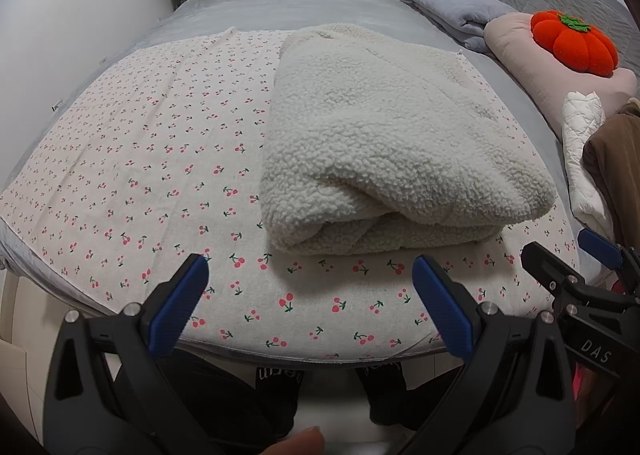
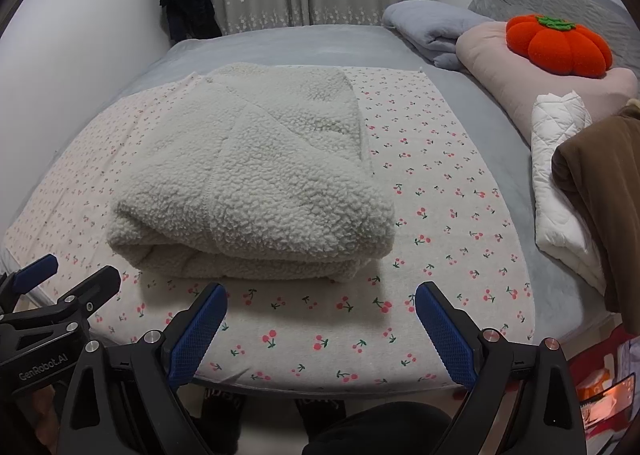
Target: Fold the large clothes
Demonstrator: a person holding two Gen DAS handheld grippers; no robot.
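A cream fleece garment (image 1: 384, 135) lies folded into a thick rectangle on a cherry-print sheet (image 1: 140, 159) spread over the bed. It also shows in the right wrist view (image 2: 256, 179), on the same sheet (image 2: 440, 195). My left gripper (image 1: 310, 271) is open and empty, held back near the bed's front edge, just short of the garment's near fold. My right gripper (image 2: 320, 299) is open and empty, likewise just in front of the fold. The right gripper also shows at the right edge of the left wrist view (image 1: 560, 251), and the left gripper at the left edge of the right wrist view (image 2: 76, 271).
An orange pumpkin cushion (image 1: 574, 43) sits on a pink pillow (image 1: 520, 59) at the right, behind a white quilted item (image 1: 584, 159) and brown clothing (image 1: 612, 159). A grey folded duvet (image 1: 452, 7) lies at the back right. A wall runs along the left. Curtains hang behind.
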